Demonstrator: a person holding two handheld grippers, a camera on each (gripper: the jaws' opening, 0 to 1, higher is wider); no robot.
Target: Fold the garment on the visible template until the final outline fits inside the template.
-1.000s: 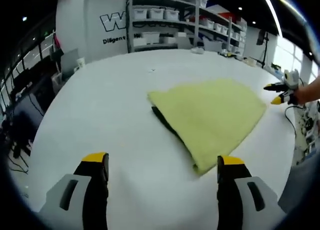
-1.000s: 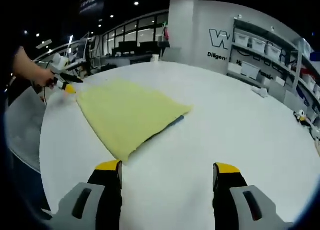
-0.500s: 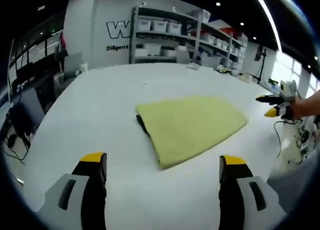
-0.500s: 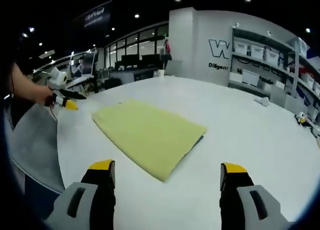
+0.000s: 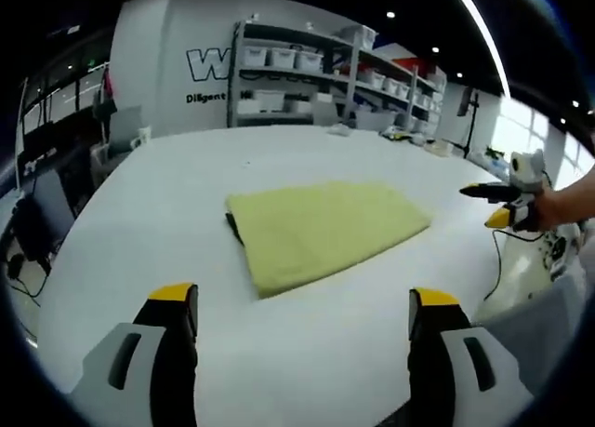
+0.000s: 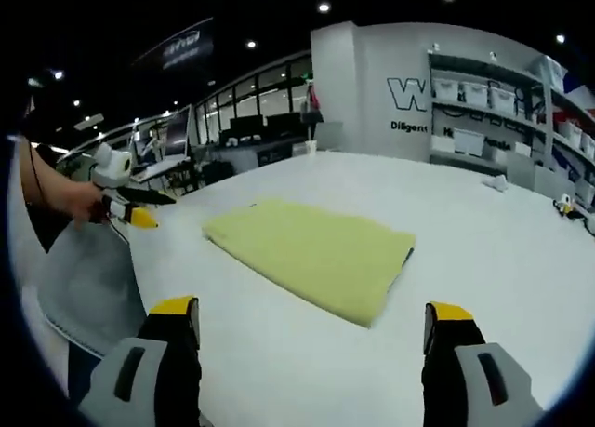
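Yellow garment [image 5: 321, 232] flat; both tools [image 5: 296, 301] [image 6: 307, 311] open, held above table [image 5: 167, 194].

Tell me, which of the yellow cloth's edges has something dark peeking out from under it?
On the folded yellow garment, it is the short edge facing the shelving: a dark strip shows there; the other edges meet bare white table.

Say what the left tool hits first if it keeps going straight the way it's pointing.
Probably the folded yellow garment on the white table: it lies ahead between the left tool's open jaws. Depth is unclear; a downward tilt would meet bare table first.
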